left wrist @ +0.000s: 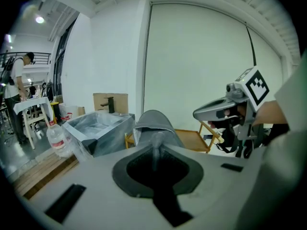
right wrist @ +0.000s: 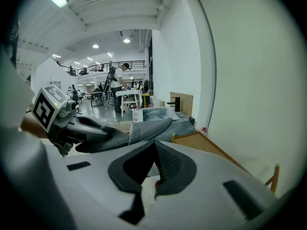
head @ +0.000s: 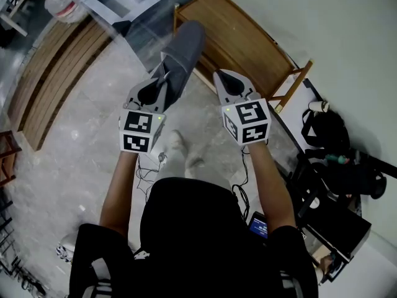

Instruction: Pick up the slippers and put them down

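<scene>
One grey slipper (head: 184,49) hangs in the air above the floor, toe pointing away from me. My left gripper (head: 163,74) is shut on its heel edge. In the left gripper view the slipper (left wrist: 156,122) stands up just beyond the closed left gripper (left wrist: 156,150). My right gripper (head: 224,78) is beside it on the right, apart from the slipper, its jaws together with nothing between them. The right gripper view shows the slipper (right wrist: 144,128) from the side, held by the left gripper (right wrist: 76,128), and the right gripper (right wrist: 156,152) shut. I see no second slipper.
A low wooden rack (head: 245,39) stands ahead on the right by the white wall. A plastic-wrapped black box (head: 142,5) and a water bottle (head: 62,6) lie ahead left, beside wooden boards (head: 53,79). Black bags (head: 332,141) sit at the right. People stand far off.
</scene>
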`<state>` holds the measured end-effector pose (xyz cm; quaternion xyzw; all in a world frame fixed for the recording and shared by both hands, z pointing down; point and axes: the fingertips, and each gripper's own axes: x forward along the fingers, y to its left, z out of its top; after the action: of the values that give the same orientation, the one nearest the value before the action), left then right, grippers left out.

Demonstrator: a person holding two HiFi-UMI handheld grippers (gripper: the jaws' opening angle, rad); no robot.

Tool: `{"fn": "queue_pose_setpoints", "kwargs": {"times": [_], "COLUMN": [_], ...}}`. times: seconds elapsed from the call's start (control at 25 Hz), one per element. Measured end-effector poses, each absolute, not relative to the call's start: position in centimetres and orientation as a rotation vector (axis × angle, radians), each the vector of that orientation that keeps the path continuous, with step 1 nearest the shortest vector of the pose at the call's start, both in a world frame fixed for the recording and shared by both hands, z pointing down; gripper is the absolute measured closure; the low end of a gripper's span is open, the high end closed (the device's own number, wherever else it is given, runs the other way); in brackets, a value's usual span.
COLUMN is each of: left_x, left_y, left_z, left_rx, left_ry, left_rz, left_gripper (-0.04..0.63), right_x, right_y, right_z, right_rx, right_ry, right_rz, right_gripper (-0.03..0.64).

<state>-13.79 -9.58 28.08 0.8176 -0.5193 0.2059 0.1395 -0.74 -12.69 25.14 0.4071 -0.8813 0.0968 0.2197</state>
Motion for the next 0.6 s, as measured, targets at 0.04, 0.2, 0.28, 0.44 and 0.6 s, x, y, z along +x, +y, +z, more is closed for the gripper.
{"fn": "queue_pose_setpoints", "kwargs": {"times": [0.04,0.2,0.28,0.44,0.6], "left_x": [-13.8,-13.7,-13.8,-13.9,-13.5], "left_y": [-9.6,-9.4,-9.0,-8.5,-8.6], "left_z": [28.5,30.4,31.6,34.5,37.7], "left_rx": [2.357,2.334,2.320,2.301,2.291], "left_ry": [-1.502,-1.511,-1.515,-1.526,-1.537], "left_rz": [0.598,0.599,0.601,0.613,0.606], "left_gripper": [0.571,0.571,0.571,0.571,0.571], "right_x": [-0.7,-0.5,-0.5,-0.3,0.2], "right_y": [-12.7,-12.8,-12.7,-12.4,-12.0], "right_z": [25.6,27.6,28.6,31.4,34.5], "right_rx": [1.119,1.101,1.096,1.086,1.075], "right_ry": [-2.438,-2.439,-2.439,-2.440,-2.443], "right_rz": [0.275,0.291,0.298,0.315,0.317], "right_gripper": [0.621,0.621,0.621,0.621,0.621]}}
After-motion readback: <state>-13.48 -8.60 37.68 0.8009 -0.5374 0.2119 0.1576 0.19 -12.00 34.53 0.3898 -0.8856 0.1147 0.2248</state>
